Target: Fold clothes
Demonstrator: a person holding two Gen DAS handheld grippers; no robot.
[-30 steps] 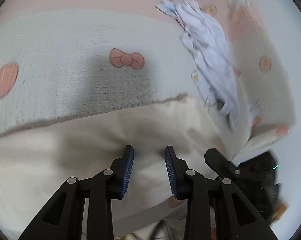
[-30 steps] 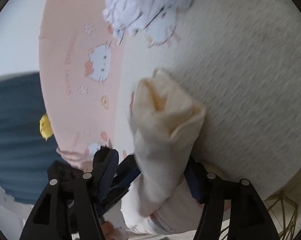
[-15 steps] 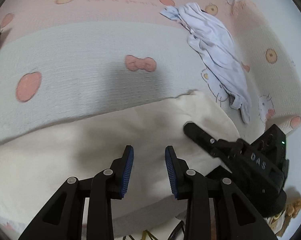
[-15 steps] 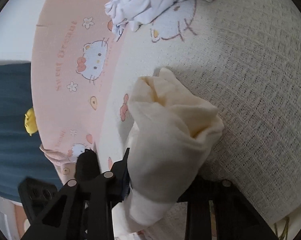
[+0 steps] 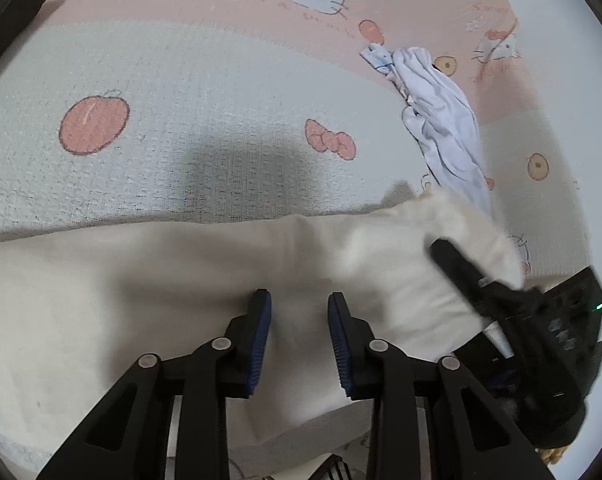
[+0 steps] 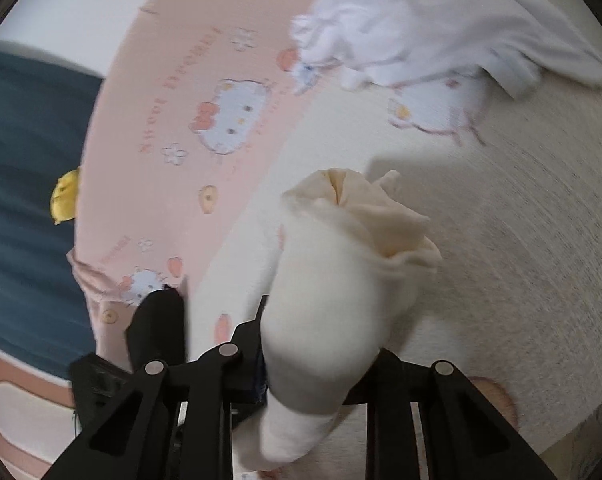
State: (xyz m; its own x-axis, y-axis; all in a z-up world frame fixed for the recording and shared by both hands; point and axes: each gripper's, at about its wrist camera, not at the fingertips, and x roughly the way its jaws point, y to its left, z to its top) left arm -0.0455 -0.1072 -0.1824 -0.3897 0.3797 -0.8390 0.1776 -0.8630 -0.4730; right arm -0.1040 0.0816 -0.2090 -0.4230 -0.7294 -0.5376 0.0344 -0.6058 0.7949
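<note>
In the left wrist view, the left gripper [image 5: 299, 312] points down at a cream garment [image 5: 149, 280] that lies spread in a broad band across the near part of a bed, over a blanket [image 5: 181, 92] printed with cartoon cats, bows and apples, white in the near half and pink farther off. Its blue-padded fingers [image 5: 260, 344] stand a narrow way apart with the cream cloth seen in the gap between them; whether the pads actually pinch a fold I cannot tell. To the right, the right gripper [image 5: 497, 300] reaches in from the edge of the frame, one black finger lying across the raised right end of the cream garment. Beyond it a crumpled white garment [image 5: 441, 120] lies on the blanket, apart from the cream one. In the right wrist view, the right gripper [image 6: 317, 364] has just been closing its fingers, and a thick bunched roll of the cream garment [image 6: 333, 280] now sits clamped between them, its open folded end sticking up past the fingertips, which the cloth hides. The white garment [image 6: 441, 28] lies farther off on the blanket [image 6: 521, 220]. At lower left the left gripper [image 6: 157, 328] shows as a dark shape, and a small yellow object [image 6: 65, 196] rests against a dark blue surface beside the bed.
</note>
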